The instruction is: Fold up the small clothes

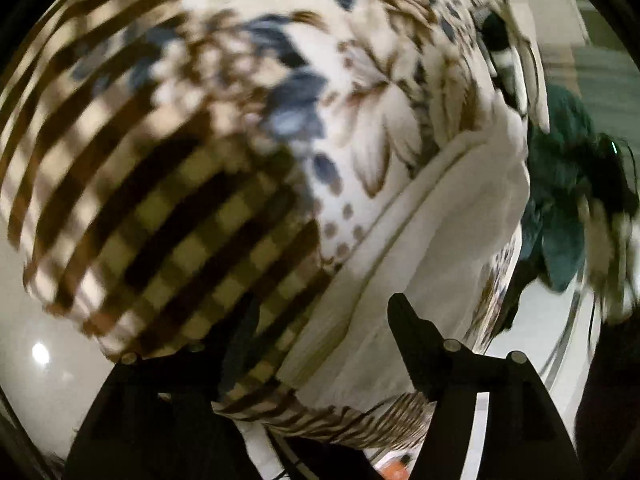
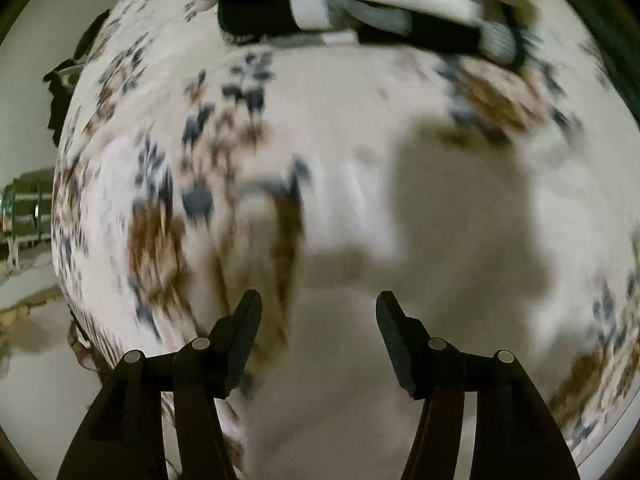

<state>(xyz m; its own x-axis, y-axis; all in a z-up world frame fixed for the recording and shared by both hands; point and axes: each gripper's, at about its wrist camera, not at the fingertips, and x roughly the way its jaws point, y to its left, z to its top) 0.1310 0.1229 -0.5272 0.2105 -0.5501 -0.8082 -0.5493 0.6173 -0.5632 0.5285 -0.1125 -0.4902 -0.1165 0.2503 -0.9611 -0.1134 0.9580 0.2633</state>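
Both views were motion-blurred.

Left wrist view: the left gripper (image 1: 320, 344) pointed steeply down with its jaws parted to a medium width. No earlier state is described. A cream-white garment (image 1: 420, 264) lay between and just beyond the fingers; whether the pads touched it could not be determined, and no pinch was visible. The left finger was partly hidden behind a fold of brown-and-cream checked cloth (image 1: 192, 248). The garment lay on a floral tablecloth (image 1: 372, 92) printed in blue and brown on white, covering a round table whose near edge curved across the lower part of the frame. The checked cloth lay beside the garment, toward the table's left edge. Farther off, at the right edge, a dark teal cloth (image 1: 568, 200) lay bunched. At the far edge, a black-and-white folded item (image 1: 504, 52) was visible.

Right wrist view: the right gripper (image 2: 318, 312) pointed almost straight down, jaws likewise parted to a medium width, with nothing clamped between them. Pale cream cloth (image 2: 332, 392) lay below the fingers; blur prevented telling whether contact existed. A shadow crossed the cloth beyond the right finger. At the table's far edge lay a stack of folded clothes (image 2: 360, 16) in black, white and grey.
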